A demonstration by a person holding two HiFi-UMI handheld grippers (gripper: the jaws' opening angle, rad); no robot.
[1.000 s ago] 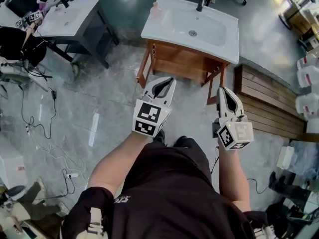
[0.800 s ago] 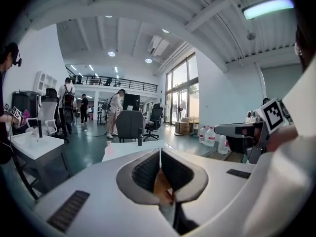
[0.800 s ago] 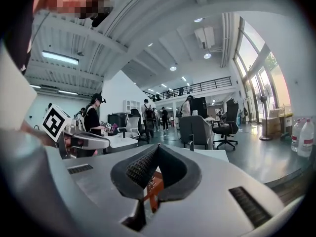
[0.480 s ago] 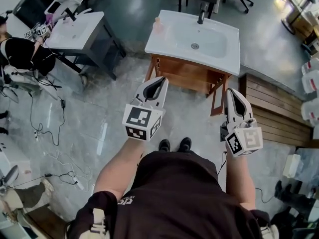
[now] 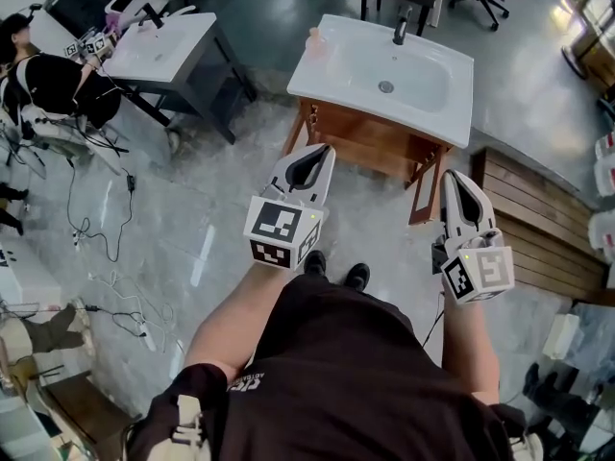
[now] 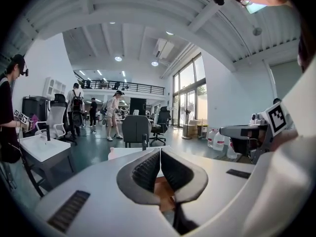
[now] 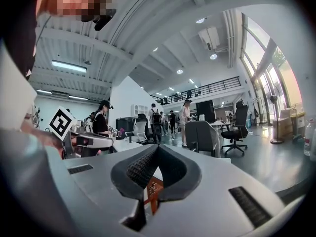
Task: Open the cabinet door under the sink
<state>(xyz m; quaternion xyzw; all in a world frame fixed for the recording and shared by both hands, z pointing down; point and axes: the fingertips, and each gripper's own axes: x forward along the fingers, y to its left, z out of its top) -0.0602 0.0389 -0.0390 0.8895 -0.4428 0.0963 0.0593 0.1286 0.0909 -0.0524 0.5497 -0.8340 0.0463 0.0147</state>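
A white sink (image 5: 384, 70) with a dark tap (image 5: 401, 29) rests on a wooden cabinet (image 5: 365, 147) at the top centre of the head view. The cabinet's front is seen steeply from above, and I cannot make out its door. My left gripper (image 5: 320, 152) hangs in the air in front of the cabinet's left part, shut and empty. My right gripper (image 5: 452, 177) hangs near its right front leg, also shut and empty. Neither touches the cabinet. In the left gripper view the jaws (image 6: 159, 152) meet over the sink top (image 6: 123, 152). The right gripper's jaws (image 7: 157, 148) are pressed together too.
A second white sink on a dark stand (image 5: 159, 41) is at the upper left, with a person (image 5: 48, 80) beside it. Cables (image 5: 96, 219) trail over the grey floor at left. A slatted wooden platform (image 5: 538, 229) lies right of the cabinet. Office chairs stand behind the sink.
Both grippers have risen a little in front of the cabinet and stayed shut. The head view has shifted, so the sink sits lower in the picture.
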